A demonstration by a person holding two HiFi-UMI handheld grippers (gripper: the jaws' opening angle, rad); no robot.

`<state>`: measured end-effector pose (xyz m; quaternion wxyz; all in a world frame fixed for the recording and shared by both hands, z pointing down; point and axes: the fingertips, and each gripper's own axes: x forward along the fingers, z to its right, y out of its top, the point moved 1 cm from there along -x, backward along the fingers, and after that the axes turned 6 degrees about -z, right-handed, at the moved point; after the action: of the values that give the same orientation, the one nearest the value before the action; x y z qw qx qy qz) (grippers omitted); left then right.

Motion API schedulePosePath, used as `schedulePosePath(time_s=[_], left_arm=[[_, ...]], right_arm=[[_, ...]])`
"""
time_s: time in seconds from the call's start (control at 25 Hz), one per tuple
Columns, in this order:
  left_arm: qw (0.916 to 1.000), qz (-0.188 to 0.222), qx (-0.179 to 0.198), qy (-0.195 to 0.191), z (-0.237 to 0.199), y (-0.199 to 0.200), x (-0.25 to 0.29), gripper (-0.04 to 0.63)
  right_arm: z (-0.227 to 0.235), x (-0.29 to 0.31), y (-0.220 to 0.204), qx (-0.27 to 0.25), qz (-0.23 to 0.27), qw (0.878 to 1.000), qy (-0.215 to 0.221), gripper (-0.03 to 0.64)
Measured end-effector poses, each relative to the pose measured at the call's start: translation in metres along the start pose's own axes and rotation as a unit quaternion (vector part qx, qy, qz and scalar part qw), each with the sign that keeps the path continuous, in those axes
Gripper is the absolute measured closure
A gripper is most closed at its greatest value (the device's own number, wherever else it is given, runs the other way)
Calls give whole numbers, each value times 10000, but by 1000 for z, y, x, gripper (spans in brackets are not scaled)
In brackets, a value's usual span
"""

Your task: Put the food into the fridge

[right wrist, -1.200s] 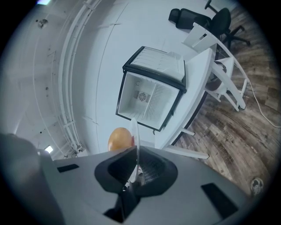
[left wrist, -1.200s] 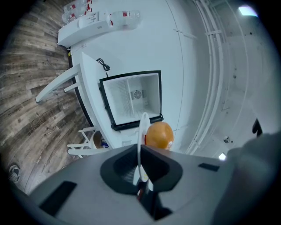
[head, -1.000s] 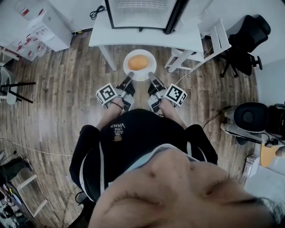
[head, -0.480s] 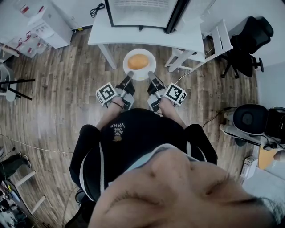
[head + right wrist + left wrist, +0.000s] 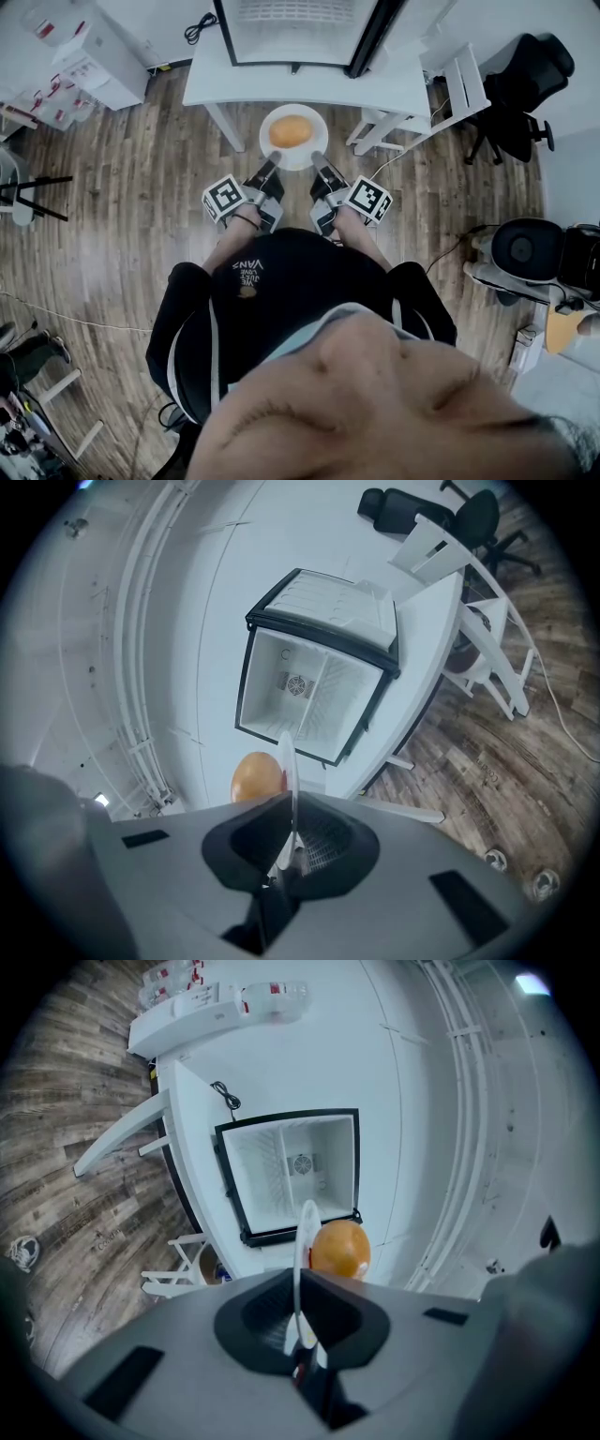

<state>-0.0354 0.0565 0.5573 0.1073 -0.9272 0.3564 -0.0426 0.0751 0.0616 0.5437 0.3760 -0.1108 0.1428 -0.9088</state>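
The grey-brown wood-plank floor (image 5: 122,216) fills most of the head view, and a white worktop (image 5: 375,89) crosses its top. On the worktop stands a small white fridge with a black frame (image 5: 295,33), its door swung open to the right and its pale inside bare to both tool views. A black office chair (image 5: 516,84) sits off to the right. Both forearms reach forward from the person's body, close together, so the two tools slant inward toward one another, their marker cubes turned outward. Between them, above the floor just short of the worktop's edge, hangs a white round plate (image 5: 298,161). The left tool (image 5: 272,161) is pinched on the plate's near-left rim and the right tool (image 5: 319,159) on its near-right rim. Each tool view shows the rim edge-on, squeezed between the pads. A round orange-yellow piece of food (image 5: 291,131) lies on the middle of the plate, outside the fridge.
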Motion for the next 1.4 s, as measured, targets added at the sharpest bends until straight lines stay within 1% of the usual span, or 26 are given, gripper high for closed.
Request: schedulePosePath(time_s=[0.16,0.28,0.44,0.8,0.96,1.12,1.4], left_arm=[[9999,-91,-77,-108,4,26,20,568],[9998,-147,-78,-90,1,39,27,568],[9997,-224,-50,-22,-5,56,36,568],[9992,-375,-128,-53,-13,85,49,568],[9989,-448,-155,-72,-17,108,57,568],[9985,-527,-128,-72,-19,111,60,568],[9975,-689,-123,-114,-25,133,71,568]], right_arm=[[-2,24,21,28,76,9999,-66,594],[1,34,27,24,113,9997,-202,594],[1,51,36,40,199,9997,-121,594],[3,79,48,79,313,9993,-212,594],[1,101,56,83,351,9990,-263,594],[3,103,58,76,407,9987,-287,594],[4,124,66,85,561,9978,-349,594]])
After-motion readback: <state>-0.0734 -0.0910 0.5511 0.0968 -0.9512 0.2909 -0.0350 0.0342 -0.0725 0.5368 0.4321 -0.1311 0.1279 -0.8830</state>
